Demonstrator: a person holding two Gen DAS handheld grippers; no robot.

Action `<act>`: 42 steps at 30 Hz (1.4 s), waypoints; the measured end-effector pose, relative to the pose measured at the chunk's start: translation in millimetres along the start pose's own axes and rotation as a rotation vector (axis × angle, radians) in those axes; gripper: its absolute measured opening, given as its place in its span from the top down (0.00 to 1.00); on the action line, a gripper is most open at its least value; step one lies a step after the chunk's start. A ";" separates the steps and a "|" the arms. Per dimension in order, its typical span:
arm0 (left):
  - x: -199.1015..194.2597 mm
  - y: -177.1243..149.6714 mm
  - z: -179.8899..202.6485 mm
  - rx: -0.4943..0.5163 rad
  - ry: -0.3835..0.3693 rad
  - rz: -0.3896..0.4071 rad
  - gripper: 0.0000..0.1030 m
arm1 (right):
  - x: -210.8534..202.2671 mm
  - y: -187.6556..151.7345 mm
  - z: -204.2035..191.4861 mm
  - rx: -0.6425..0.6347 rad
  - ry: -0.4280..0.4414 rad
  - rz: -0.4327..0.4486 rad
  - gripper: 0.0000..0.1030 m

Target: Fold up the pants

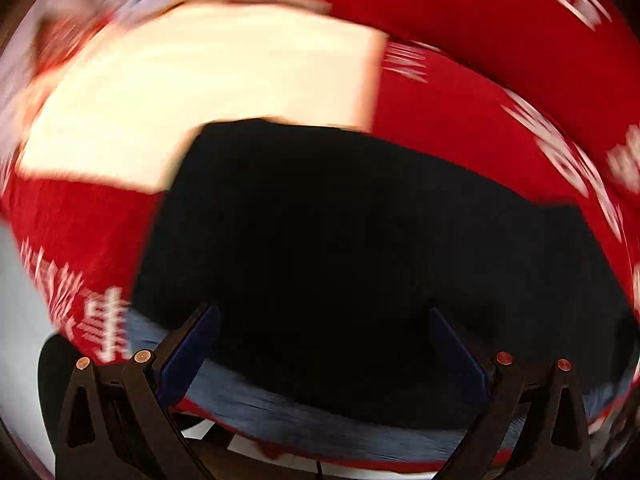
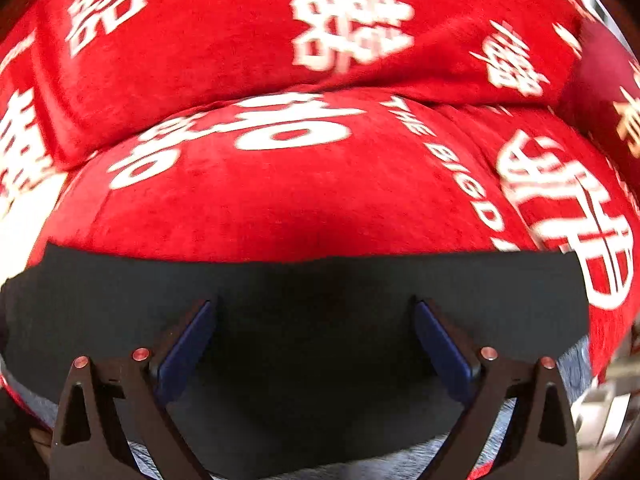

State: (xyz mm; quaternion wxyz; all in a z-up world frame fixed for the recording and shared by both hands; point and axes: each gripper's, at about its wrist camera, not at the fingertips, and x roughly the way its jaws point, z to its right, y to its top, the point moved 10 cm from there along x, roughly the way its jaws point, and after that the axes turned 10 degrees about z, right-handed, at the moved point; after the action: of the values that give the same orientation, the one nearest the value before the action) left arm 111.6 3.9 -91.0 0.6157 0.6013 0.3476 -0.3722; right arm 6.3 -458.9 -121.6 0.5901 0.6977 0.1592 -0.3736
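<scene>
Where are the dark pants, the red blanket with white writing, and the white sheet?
dark pants (image 2: 312, 320): right wrist view, flat middle of the fabric.
red blanket (image 2: 256, 208): right wrist view, bare red patch.
white sheet (image 1: 208, 92): left wrist view, its middle.

The pants were dark, matt cloth. Under them lay a red blanket with a plush, napped pile. The gripper pads looked like smooth blue plastic.

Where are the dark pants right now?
In both wrist views the dark pants lie flat on the red blanket, low in the picture, under each open tool; a white cloth lies beyond them in the left view.
</scene>
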 end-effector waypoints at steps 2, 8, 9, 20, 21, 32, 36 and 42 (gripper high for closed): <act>-4.9 -3.2 43.0 0.147 -0.012 0.014 0.00 | 11.4 -0.8 -4.9 -0.066 -0.015 -0.009 0.03; -2.6 -26.3 127.4 0.355 -0.043 -0.020 0.00 | 12.0 -11.3 104.0 0.138 -0.084 0.008 0.01; -7.7 -31.2 134.5 0.379 -0.043 -0.022 0.00 | 10.4 -15.0 123.3 0.176 -0.104 0.006 0.00; -10.2 -68.8 290.6 0.540 -0.134 -0.054 0.00 | -58.1 -48.0 186.9 0.327 -0.048 0.102 0.00; -11.0 -73.8 303.6 0.554 -0.143 -0.057 0.00 | -60.6 -52.5 161.7 0.263 0.010 0.095 0.00; -30.8 -82.2 372.3 0.644 -0.115 0.029 0.00 | -60.2 -84.7 169.2 0.278 -0.034 0.093 0.00; -36.9 -97.7 409.8 0.689 -0.180 0.028 0.00 | -63.6 -79.4 144.4 0.260 0.093 0.126 0.00; -32.3 -118.2 442.3 0.752 -0.182 0.019 0.00 | -57.1 -91.6 149.2 0.255 0.041 0.096 0.00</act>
State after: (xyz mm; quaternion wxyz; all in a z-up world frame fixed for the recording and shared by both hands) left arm -16.2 -436.7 -104.0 0.3839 0.7527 0.1252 -0.5200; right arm -142.5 -563.9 -149.3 0.5106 0.7812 0.0890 -0.3480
